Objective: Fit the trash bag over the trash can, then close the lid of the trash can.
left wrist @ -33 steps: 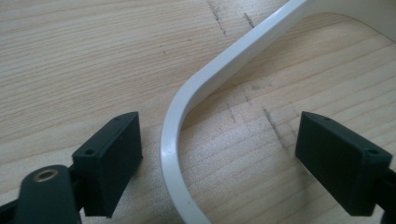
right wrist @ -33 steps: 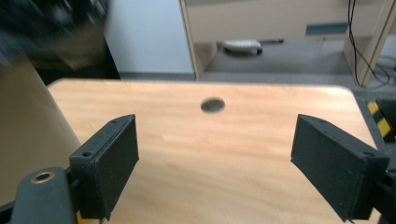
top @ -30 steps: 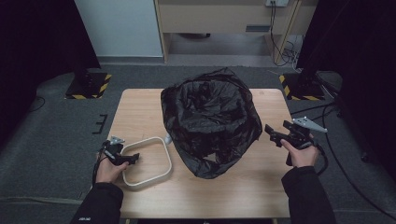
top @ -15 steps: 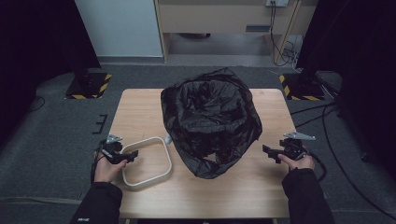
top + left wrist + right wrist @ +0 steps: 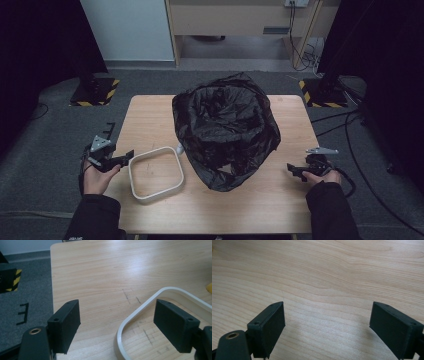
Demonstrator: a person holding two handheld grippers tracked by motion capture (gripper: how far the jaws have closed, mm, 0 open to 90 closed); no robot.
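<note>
A bin lined with a crumpled black bag (image 5: 225, 130) stands in the middle of the wooden table (image 5: 150, 115), its mouth open upward. A white square frame with rounded corners (image 5: 156, 173) lies flat to the left of it. My left gripper (image 5: 125, 158) hovers open at the table's left edge, right beside the frame. In the left gripper view (image 5: 117, 312) the frame's corner (image 5: 140, 311) runs under the gap, nothing pinched. My right gripper (image 5: 292, 170) is open low at the table's right edge, right of the bag. In the right gripper view (image 5: 328, 315) only bare wood lies between the jaws.
A small pale object (image 5: 179, 148) sits at the bag's base by the frame; a yellow bit (image 5: 209, 287) shows at the left gripper view's edge. Yellow-black striped stand bases (image 5: 95, 91) flank the table's far side. Cables (image 5: 350, 145) trail over the grey floor at right.
My right hand has sunk toward the tabletop at the right edge. My left hand has lifted a little and drifted outward from the frame. Both pairs of jaws stay apart.
</note>
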